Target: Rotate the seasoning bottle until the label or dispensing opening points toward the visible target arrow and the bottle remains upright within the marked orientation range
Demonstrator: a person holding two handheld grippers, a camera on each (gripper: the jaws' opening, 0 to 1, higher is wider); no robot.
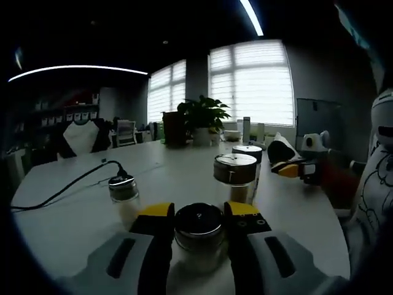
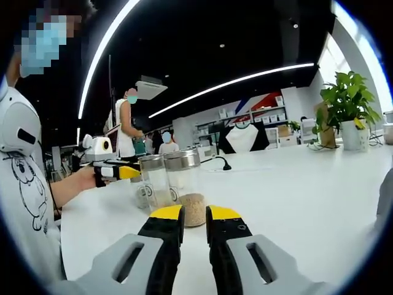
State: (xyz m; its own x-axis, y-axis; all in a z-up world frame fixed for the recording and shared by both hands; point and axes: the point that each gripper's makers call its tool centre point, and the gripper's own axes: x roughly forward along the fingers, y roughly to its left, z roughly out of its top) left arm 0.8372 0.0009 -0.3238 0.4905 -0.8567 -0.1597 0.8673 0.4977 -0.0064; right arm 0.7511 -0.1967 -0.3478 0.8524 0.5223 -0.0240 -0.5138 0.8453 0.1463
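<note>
A glass seasoning bottle (image 1: 198,236) with a metal lid stands upright on the white table (image 1: 73,227), and my left gripper (image 1: 198,215) is shut on it, one yellow-tipped jaw pressed against each side. In the right gripper view a hand holds that left gripper (image 2: 113,171) at the left, beside two lidded bottles. The nearer of those, a bottle with pale grains (image 2: 184,184), stands just ahead of my right gripper (image 2: 194,215), whose jaws are shut with nothing between them. The right gripper (image 1: 288,166) also enters the left gripper view from the right, behind a taller bottle (image 1: 235,175).
Another small bottle (image 1: 123,192) stands left of the held one, with a black cable (image 1: 67,187) trailing past it. A fourth bottle (image 1: 247,152) and a potted plant (image 1: 202,120) sit farther back. A person (image 2: 126,129) stands beyond the table's far end.
</note>
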